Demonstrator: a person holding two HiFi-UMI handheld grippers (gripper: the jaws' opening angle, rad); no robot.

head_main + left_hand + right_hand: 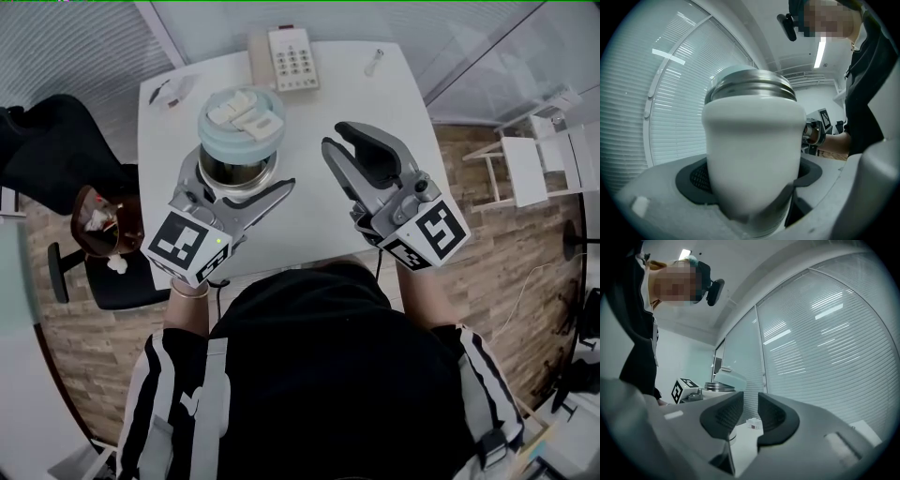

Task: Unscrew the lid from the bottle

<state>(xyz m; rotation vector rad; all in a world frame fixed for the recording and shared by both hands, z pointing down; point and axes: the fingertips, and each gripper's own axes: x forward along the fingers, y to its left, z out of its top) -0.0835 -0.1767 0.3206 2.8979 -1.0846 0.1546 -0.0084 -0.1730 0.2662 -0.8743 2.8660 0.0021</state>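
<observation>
Two grippers are up over the white table (319,220), and only one is at work. The left gripper (239,178) is clamped around the white body of the bottle (752,154), holding it upright above the table's near part. The pale blue lid (241,120) sits on top of the bottle's steel threaded neck. In the right gripper view it looks slightly tilted there, so it may already be loose, though I cannot tell for sure that the thread is free. The right gripper (337,138) hangs just to the right of the bottle and apart from it. Its jaws are nearly together with only a narrow gap, and nothing is between them. By my reading, the bottle is secured, but the lid has not been lifted away. Taking hold of the lid and carrying it clear is what's left.
</observation>
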